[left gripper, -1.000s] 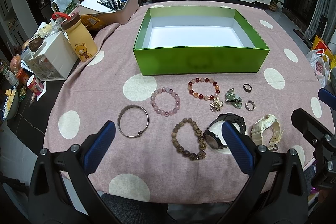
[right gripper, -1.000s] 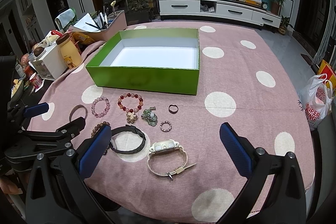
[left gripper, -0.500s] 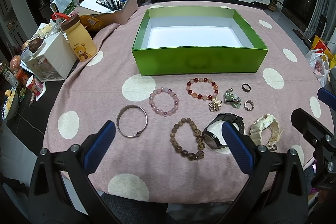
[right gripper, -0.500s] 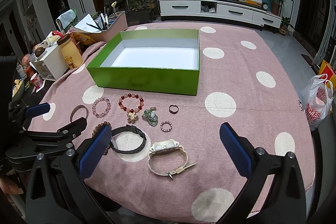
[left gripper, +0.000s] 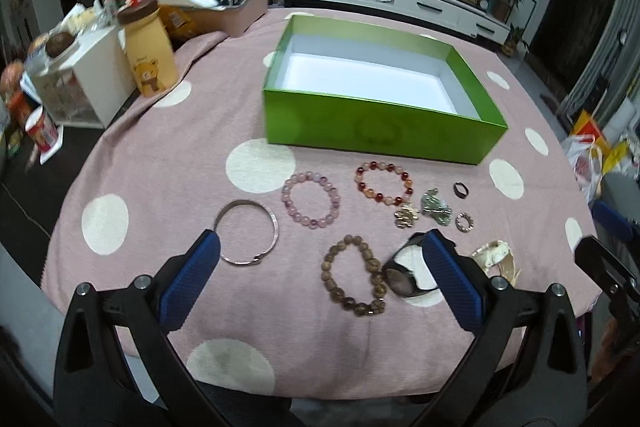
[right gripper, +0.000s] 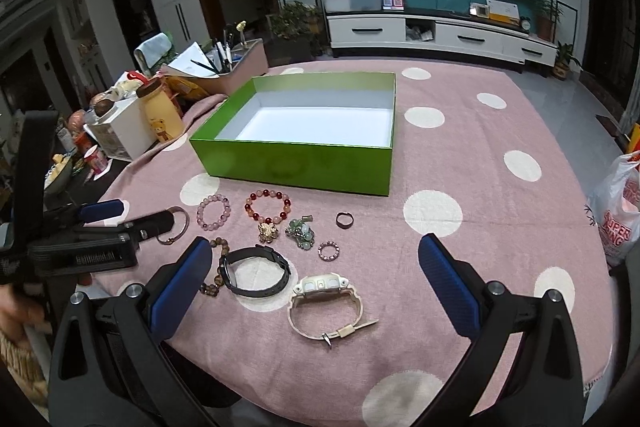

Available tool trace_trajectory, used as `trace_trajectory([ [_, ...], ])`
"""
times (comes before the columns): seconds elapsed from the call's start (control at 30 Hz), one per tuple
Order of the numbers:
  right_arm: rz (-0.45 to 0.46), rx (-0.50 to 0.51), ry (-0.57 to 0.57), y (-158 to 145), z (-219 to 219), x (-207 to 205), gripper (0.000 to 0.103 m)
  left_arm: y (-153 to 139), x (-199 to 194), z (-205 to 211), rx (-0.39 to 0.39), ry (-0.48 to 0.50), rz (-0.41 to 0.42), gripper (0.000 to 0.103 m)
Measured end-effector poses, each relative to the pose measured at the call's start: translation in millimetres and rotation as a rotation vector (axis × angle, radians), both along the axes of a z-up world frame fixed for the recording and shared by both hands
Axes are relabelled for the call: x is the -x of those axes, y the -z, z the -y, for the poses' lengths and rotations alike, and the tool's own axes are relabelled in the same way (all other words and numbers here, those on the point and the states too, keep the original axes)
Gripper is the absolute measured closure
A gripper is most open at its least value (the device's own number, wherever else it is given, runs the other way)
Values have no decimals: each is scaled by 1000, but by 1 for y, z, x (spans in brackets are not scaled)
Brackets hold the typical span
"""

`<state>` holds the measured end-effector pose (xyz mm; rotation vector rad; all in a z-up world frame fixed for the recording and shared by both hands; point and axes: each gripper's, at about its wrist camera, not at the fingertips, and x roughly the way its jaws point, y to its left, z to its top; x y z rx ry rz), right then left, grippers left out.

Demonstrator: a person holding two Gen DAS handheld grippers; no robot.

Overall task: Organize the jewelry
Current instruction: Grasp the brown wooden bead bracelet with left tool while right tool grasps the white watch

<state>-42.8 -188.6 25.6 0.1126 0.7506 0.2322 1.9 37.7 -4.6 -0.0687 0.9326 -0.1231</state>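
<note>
An empty green box (left gripper: 384, 131) with a white inside stands mid-table. In front of it lie a silver bangle (left gripper: 245, 231), a pink bead bracelet (left gripper: 311, 198), a red bead bracelet (left gripper: 383, 183), a wooden bead bracelet (left gripper: 356, 281), a black watch (left gripper: 404, 275), a cream watch (right gripper: 326, 301), two small charms (left gripper: 420, 211) and two rings (left gripper: 462, 205). My left gripper (left gripper: 322, 247) hovers open over the near row, straddling the bangle and the black watch. My right gripper (right gripper: 316, 249) is open above the cream watch, holding nothing.
At the table's left edge stand a yellow bear bottle (left gripper: 148, 55), a white storage box (left gripper: 86, 83) and a tray of pens and papers (left gripper: 224, 7). A plastic bag (right gripper: 620, 211) sits off the right edge. The pink dotted cloth (right gripper: 480, 187) spreads right of the box.
My left gripper has edged forward toward the bangle and turned slightly, so the box looks skewed in its view. The right gripper has barely moved. Both stay open.
</note>
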Motion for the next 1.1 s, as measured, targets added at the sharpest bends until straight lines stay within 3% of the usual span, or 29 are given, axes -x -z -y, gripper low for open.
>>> trace_trajectory([
  [0.13,-31,-24,-63,15,-1,6,1,12,3,-15,47,10,1,2],
  [0.3,-56,-23,-137,36,-11,14,6,31,9,-14,5,43,-28,2],
  [0.47,-106,-6,-166,55,-17,9,24,46,7,-6,-16,61,-52,15],
  [0.6,-118,14,-202,66,-25,6,37,55,3,5,-33,86,-64,31],
  [0.87,-134,69,-233,80,-36,-1,48,68,-4,16,-51,93,-94,54],
  [0.93,-135,81,-238,82,-37,-3,53,72,-5,16,-58,90,-103,64],
  [1.1,-131,97,-232,88,-38,-7,58,78,-4,20,-93,102,-97,68],
])
